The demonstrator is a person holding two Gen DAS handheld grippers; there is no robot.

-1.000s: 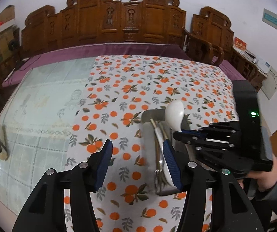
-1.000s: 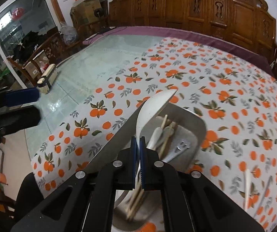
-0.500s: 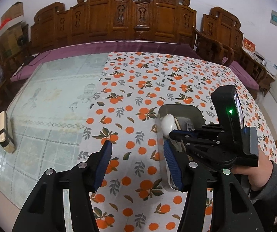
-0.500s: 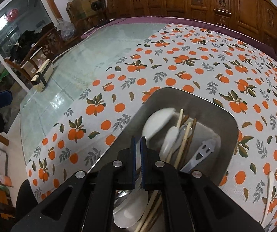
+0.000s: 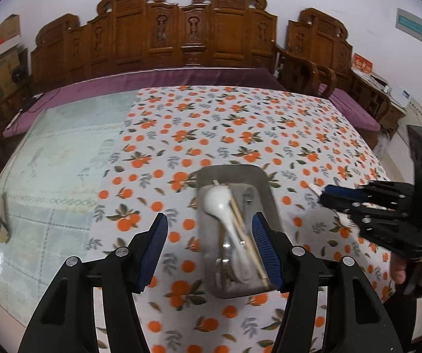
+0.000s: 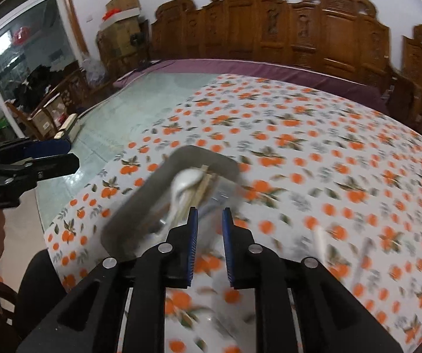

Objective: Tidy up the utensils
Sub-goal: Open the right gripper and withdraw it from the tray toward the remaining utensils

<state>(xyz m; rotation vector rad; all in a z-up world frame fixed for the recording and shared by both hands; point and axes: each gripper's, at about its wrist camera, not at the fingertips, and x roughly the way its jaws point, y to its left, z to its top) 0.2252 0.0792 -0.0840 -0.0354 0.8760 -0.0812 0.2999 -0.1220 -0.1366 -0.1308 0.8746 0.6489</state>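
Since a second ago the right hand-held gripper (image 6: 210,220) has let go of the white spoon (image 5: 221,206) it held over the tray and has pulled away to the right of the tray; its jaws have just been opening and now stand a narrow way apart with nothing between them.

The table (image 5: 63,153) bears a cloth printed with oranges (image 5: 240,123) over its right part, with pale glass bare on its left. On the cloth sits the metal tray (image 5: 265,182), a rounded rectangle. Inside it lie the white spoon, with its bowl toward the tray's far end, a pair of wooden chopsticks (image 5: 240,220) slanting across the spoon's handle, and some metal cutlery, blurred.

The left hand-held gripper (image 5: 209,229) hovers above the tray's near half, its jaws wide and just now opened a little further, gripping nothing.

To the right of the tray, on the cloth, lie further utensils (image 6: 319,241), too blurred to name.
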